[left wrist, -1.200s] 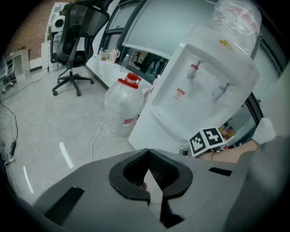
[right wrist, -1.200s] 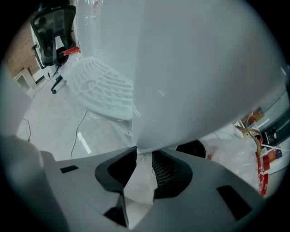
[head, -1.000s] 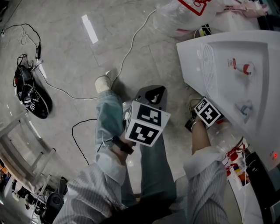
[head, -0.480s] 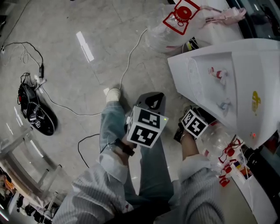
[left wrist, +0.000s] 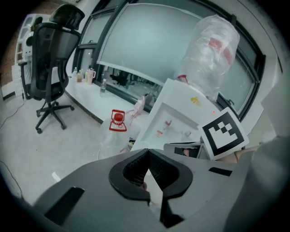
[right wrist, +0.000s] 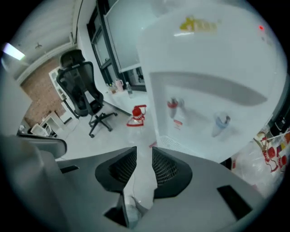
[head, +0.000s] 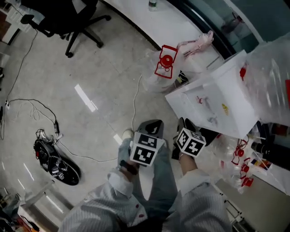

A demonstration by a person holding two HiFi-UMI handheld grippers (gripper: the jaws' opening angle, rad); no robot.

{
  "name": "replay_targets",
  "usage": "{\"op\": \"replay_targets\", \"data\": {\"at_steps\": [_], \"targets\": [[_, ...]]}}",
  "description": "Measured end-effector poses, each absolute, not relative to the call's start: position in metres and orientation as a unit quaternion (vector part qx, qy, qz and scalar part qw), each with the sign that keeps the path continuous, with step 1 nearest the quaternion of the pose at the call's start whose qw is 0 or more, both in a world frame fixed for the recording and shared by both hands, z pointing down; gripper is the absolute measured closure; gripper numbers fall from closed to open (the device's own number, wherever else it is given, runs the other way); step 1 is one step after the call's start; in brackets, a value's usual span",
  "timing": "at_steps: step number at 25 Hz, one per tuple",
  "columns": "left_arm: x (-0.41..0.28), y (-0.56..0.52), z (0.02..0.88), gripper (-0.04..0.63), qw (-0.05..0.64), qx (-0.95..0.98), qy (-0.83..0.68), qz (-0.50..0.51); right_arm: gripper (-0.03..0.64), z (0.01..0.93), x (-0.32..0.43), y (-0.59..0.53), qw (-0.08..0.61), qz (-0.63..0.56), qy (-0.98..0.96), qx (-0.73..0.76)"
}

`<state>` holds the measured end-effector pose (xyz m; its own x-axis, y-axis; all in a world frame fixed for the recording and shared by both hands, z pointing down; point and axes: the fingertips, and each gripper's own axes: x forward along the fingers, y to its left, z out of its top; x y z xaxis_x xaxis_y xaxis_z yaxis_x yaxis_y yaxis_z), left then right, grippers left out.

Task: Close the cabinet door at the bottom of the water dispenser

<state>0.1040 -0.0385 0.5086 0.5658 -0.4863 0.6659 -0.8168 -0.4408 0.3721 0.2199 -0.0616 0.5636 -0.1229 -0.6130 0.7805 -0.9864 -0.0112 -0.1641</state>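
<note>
– White plastic at two o'clock from the grippers: is that the water dispenser (head: 217,106)?
– Yes. It stands on the pale grey floor (head: 90,68) with a clear water bottle (head: 272,77) on top. The right gripper view looks straight at its recess, with the red tap (right wrist: 172,104) and the blue tap (right wrist: 222,121).
– And the cabinet door?
– It belongs at the foot of the dispenser. From the head view that low front is covered by the dispenser's own top and by the right gripper, so I cannot tell how the door stands.
– The jaws?
– The left gripper (head: 153,127) is held over the person's knee. Its jaws meet at the tips and hold nothing. The right gripper (head: 185,126) is just beside it at three o'clock, near the dispenser's front. Its jaws stand a narrow slot apart and are empty, with only floor showing through the gap.
– What else is around?
– An empty jug (head: 163,68) with a red cap is at twelve o'clock, and a white cable (head: 135,104) runs down from it towards the person's shoe. A black office chair (head: 68,13) is at eleven o'clock, well apart.
</note>
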Motion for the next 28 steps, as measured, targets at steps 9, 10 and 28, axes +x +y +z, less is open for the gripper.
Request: {"op": "replay_targets", "data": {"at_steps": [9, 10, 28], "targets": [[0.031, -0.047, 0.374, 0.584, 0.265, 0.859, -0.391, 0.199, 0.519, 0.362, 0.104, -0.077, 0.115, 0.270, -0.783, 0.548], [0.024, -0.046, 0.361, 0.584, 0.260, 0.862, -0.393, 0.189, 0.527, 0.342, 0.095, -0.074, 0.099, 0.259, -0.793, 0.543], [0.004, -0.019, 0.189, 0.585, 0.145, 0.916, -0.368, 0.065, 0.588, 0.160, 0.033, -0.024, 0.024, 0.133, -0.874, 0.466]]}}
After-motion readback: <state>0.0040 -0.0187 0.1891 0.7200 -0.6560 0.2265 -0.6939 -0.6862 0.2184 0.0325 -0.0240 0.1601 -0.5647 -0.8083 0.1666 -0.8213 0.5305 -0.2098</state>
